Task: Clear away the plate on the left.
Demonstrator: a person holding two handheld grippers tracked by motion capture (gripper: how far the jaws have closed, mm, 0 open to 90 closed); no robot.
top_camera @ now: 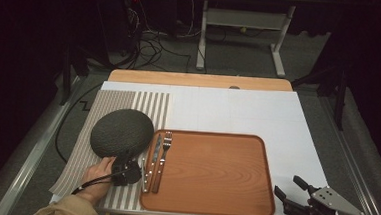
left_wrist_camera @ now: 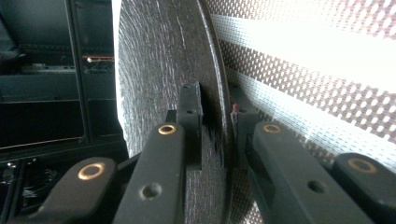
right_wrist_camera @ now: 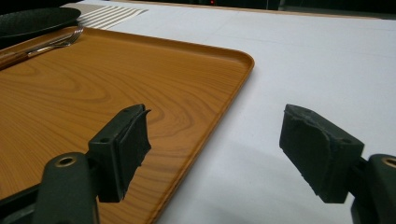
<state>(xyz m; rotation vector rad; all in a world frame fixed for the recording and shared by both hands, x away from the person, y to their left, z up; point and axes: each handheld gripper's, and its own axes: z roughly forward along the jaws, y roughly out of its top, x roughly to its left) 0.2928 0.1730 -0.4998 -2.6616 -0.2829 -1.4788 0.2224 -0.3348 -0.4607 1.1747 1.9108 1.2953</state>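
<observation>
While your left claw [left_wrist_camera: 215,123] pinches the round dark textured plate's [top_camera: 122,132] rim, the rectangular wooden tray [top_camera: 213,199] lies at three o'clock. Your right claw [top_camera: 288,192] sits spread.

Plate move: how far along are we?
Done: fork and knife already lie at the left edge of the wooden tray. In hand: the left gripper is clamped on the rim of the dark plate, tilted over the striped placemat. Left: probably setting the plate down. Right gripper open, idle.
</observation>
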